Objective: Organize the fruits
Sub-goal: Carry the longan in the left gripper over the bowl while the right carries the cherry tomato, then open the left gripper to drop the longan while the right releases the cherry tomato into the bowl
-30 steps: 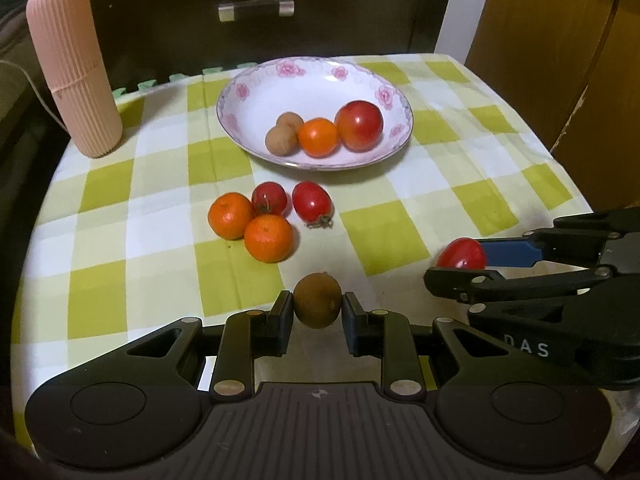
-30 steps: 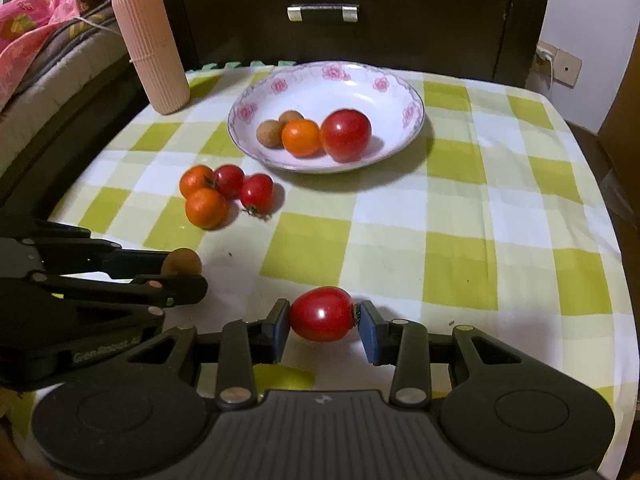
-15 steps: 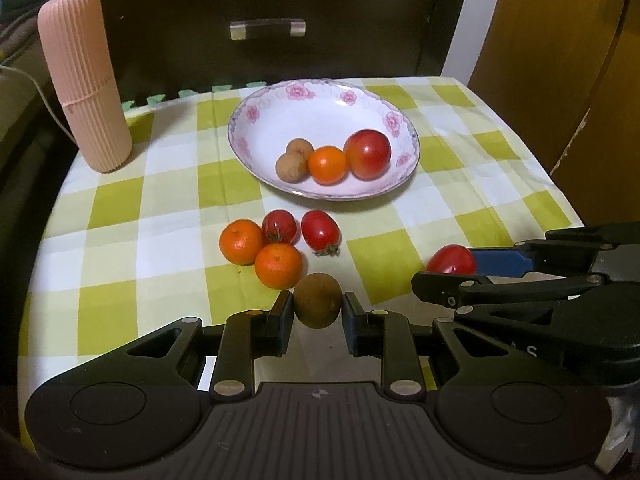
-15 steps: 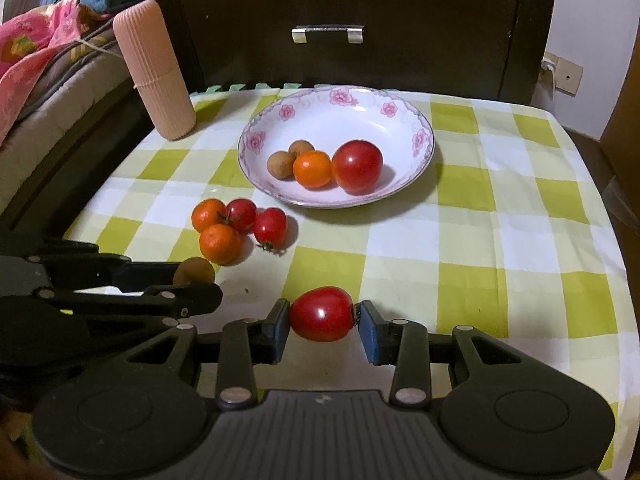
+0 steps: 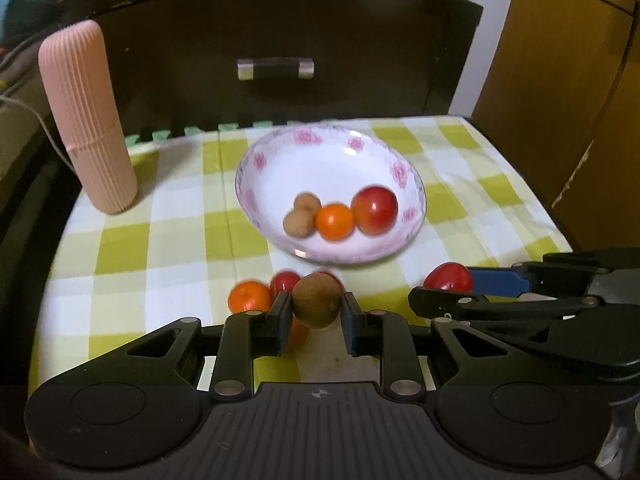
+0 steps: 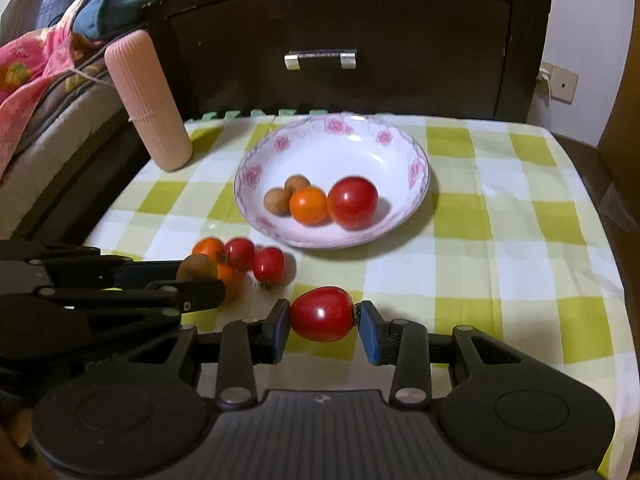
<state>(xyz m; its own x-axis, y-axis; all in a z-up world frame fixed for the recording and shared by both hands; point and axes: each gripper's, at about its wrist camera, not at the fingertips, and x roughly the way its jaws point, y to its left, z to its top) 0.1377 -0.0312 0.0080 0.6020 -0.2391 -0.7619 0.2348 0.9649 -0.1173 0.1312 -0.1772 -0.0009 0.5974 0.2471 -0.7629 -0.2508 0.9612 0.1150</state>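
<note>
Now the left tool [image 5: 316, 307] clamps a round brown fruit [image 5: 317, 300] and the right tool [image 6: 322, 314] a glossy red tomato [image 6: 322, 313], both short of the floral white bowl [image 6: 416, 196]; releasing early risks either rolling off the checked counter [image 6: 500, 248].

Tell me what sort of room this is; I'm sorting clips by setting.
Probably a home bedroom: a checked tablecloth, a dark wooden drawer behind it, and bedding with clothes piled at left.

Orange [image 5: 298, 330] half-hidden behind tongs [image 5: 314, 312]
</note>
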